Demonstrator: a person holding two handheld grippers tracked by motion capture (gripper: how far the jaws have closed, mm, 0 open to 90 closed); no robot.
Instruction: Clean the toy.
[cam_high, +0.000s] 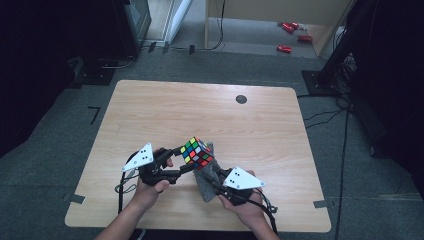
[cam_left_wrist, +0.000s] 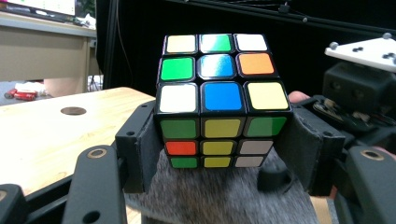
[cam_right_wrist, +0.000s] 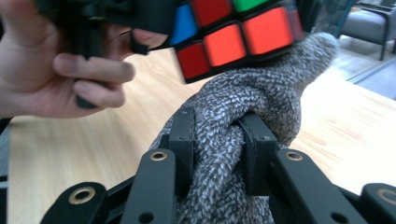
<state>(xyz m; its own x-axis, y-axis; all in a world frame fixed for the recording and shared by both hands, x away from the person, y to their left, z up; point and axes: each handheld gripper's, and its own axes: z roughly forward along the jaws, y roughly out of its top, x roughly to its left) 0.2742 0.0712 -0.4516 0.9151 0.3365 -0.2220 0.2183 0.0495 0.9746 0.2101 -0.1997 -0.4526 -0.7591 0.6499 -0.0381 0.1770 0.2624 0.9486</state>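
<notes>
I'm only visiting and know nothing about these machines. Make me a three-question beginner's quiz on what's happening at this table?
1. True or false: the left gripper is clamped on the puzzle cube.
2. What does the right gripper hold? A) grey cloth B) red can C) cable
3. Fill in: the grey cloth touches the cube from ____.

Key: 1 true; 2 A; 3 below.

No text, label, brand, number or sign can be read anywhere; the cube's (cam_left_wrist: 223, 100) stickers are plain colours, and the tabletop (cam_high: 165, 110) carries no writing.
</notes>
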